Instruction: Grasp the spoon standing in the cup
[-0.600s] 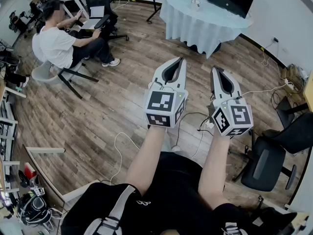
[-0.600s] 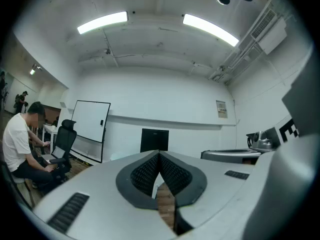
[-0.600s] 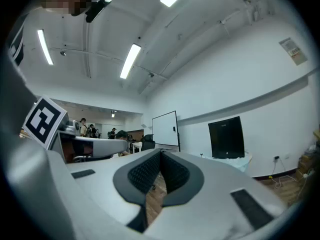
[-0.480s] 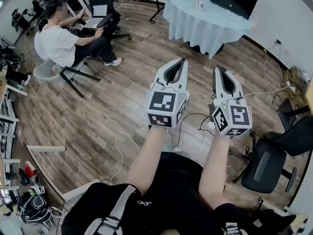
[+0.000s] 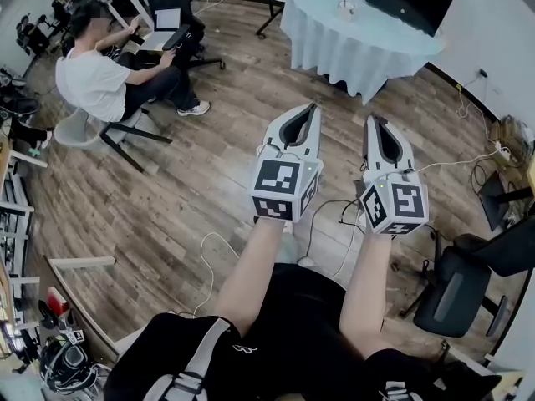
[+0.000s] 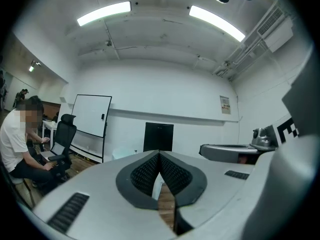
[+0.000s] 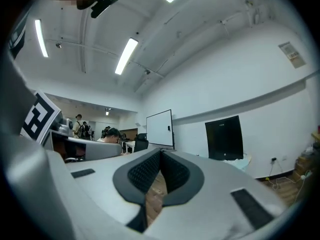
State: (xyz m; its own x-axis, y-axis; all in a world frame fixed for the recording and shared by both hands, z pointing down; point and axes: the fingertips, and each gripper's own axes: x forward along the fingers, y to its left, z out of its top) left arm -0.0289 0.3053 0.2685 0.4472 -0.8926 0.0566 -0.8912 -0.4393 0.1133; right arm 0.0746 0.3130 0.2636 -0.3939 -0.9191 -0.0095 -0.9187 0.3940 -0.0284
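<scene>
Plainly, the left tongs [image 5: 311, 109] and the right tongs [image 5: 373, 121] are held level, side by side, both shut and empty.
Each pair of jaws is seen pressed together at the tips, with nothing between them, above the wooden floor [image 5: 209, 165]. A small object [image 5: 345, 7], too small to be told for certain as the cup with the spoon, is seen on the round, cloth-covered table [image 5: 334, 53], well apart from both tongs. A seated person [image 5: 96, 78] is seen at the left.
</scene>
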